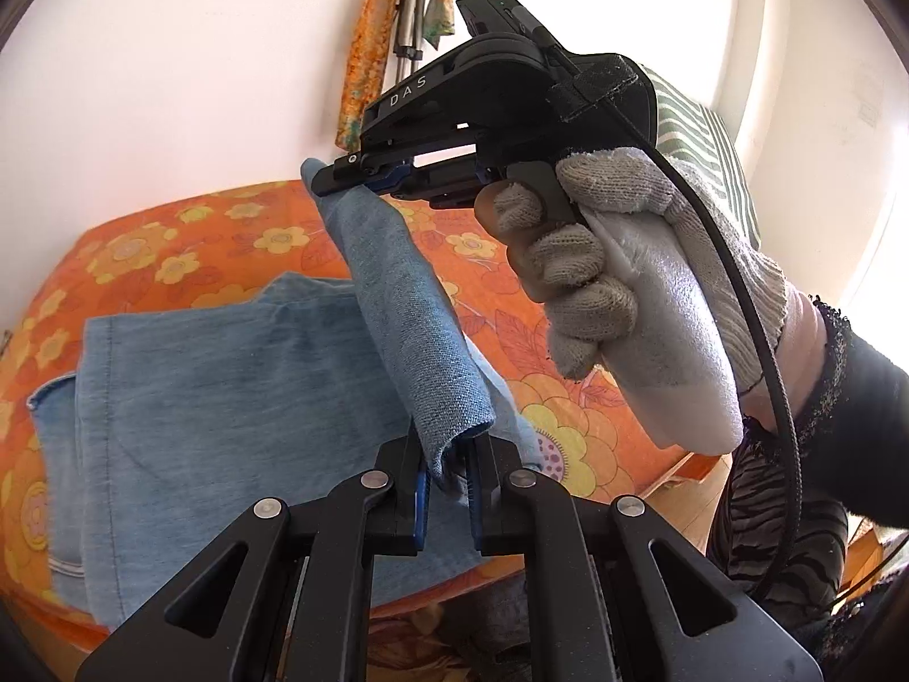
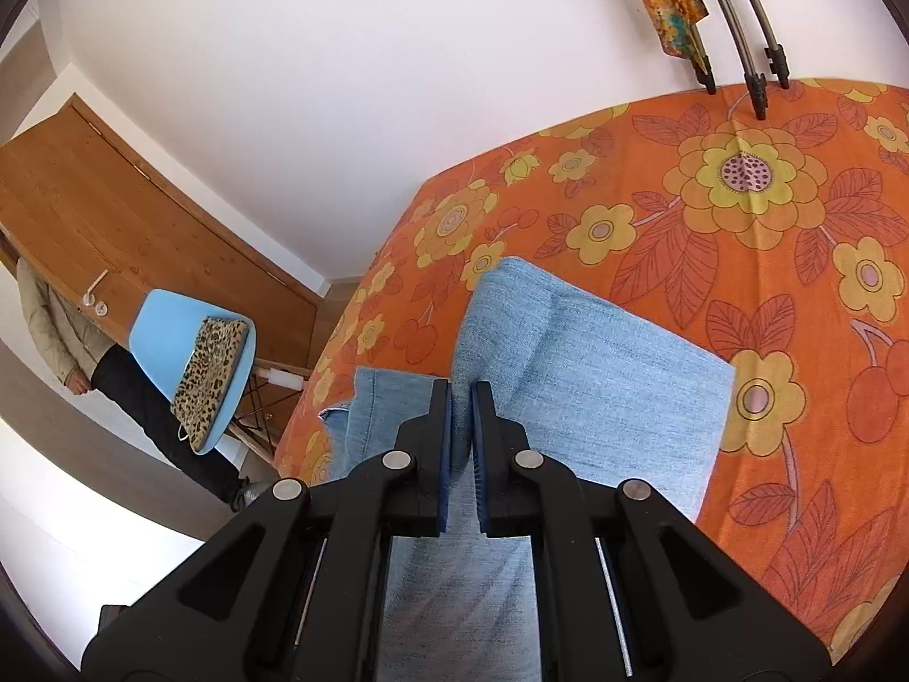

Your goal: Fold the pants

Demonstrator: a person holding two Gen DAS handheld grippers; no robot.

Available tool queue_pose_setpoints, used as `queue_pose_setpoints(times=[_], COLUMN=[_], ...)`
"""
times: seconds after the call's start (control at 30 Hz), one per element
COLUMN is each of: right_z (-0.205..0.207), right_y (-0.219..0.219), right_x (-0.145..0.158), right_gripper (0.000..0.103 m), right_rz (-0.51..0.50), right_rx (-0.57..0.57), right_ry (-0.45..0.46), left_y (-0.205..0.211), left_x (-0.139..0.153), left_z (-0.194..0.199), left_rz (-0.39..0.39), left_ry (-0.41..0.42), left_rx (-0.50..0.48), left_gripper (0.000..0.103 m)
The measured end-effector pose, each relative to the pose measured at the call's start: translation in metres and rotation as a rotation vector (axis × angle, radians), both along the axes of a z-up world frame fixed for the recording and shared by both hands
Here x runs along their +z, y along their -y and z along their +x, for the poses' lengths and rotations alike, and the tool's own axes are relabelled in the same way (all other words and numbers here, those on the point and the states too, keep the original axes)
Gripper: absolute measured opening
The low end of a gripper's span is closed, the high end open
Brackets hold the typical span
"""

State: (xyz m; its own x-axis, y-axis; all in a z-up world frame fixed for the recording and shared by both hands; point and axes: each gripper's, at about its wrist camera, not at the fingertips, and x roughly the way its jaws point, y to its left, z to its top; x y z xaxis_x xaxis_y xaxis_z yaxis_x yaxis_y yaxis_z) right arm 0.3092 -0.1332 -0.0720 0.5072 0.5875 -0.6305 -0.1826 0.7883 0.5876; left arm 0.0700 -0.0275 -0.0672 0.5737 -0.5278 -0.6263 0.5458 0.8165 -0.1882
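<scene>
White letters "DAS" on the black upper body of the right gripper [image 1: 363, 173] seen from the left wrist view, spaced capitals running along its sloping side, no other writing, number or sign readable

Pants [image 1: 227, 375]: soft, matt blue denim. Bedspread [image 2: 738, 238]: matt woven cloth. Left gripper [image 1: 449, 472]: matt black plastic, polished metal pins.

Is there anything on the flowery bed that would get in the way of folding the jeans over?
Nothing visible. Both grippers, left and right, already pinch the jeans, and the flowery bedcover around them shows only bare cloth.
</scene>
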Motion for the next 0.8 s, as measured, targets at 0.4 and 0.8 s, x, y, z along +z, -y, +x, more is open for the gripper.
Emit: queue_pose_setpoints(times=[0.4, 0.8], right_z=[0.028, 0.048], right_y=[-0.126, -0.218], right_x=[-0.008, -0.055], right_gripper=[0.006, 0.006], right_rz=[-0.077, -0.215], right_rx=[0.157, 0.247], right_ry=[-0.005, -0.053], left_y=[-0.092, -0.147], left_x=[-0.011, -0.038], left_z=[0.000, 0.005], left_rz=[-0.033, -0.060], left_ry=[-0.019, -0.115], left_rx=[0.176, 0.300], left_gripper=[0.009, 0.009])
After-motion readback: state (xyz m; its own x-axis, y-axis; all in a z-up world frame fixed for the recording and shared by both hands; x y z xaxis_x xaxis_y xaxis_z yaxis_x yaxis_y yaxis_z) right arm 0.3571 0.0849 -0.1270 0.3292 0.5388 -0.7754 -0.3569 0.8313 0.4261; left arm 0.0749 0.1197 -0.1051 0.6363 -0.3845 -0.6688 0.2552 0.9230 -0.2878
